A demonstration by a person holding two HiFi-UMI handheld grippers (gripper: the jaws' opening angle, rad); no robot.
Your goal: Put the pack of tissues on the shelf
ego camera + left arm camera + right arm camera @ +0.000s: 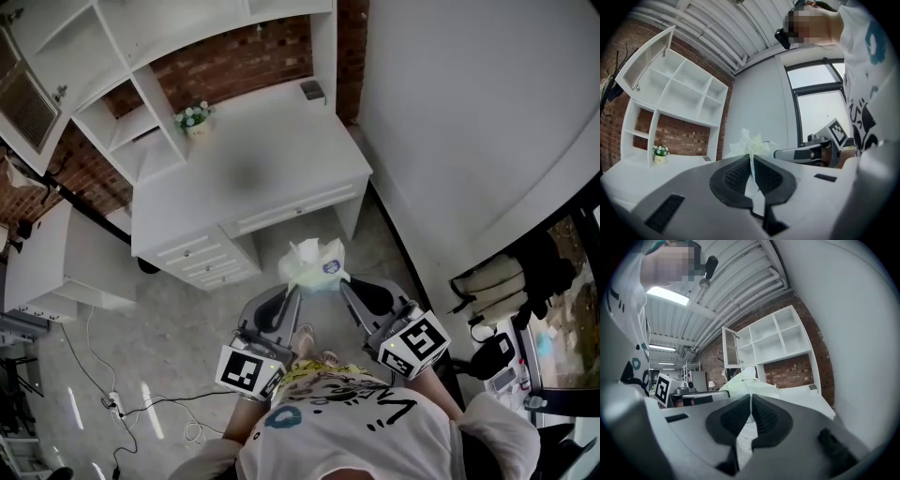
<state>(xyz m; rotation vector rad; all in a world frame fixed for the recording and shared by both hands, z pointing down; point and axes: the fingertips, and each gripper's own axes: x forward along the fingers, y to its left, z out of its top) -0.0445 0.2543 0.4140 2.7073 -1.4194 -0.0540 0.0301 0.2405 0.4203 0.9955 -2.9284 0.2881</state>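
The pack of tissues [314, 263], pale green-white plastic with a blue label, hangs in the air in front of the white desk [253, 178]. My left gripper [292, 291] is shut on its left edge and my right gripper [343, 285] is shut on its right edge. In the left gripper view the wrapper [751, 146] is pinched between the black pads [737, 174]. The right gripper view shows the pack [746, 385] clamped the same way. The white shelf unit [112, 56] stands on the desk's far side against the brick wall.
A small pot of flowers [194, 118] sits in a low shelf compartment. A small dark object [312, 90] lies at the desk's back right corner. Desk drawers [211, 258] face me. Cables [122, 398] lie on the floor at left, a white wall [469, 122] is at right.
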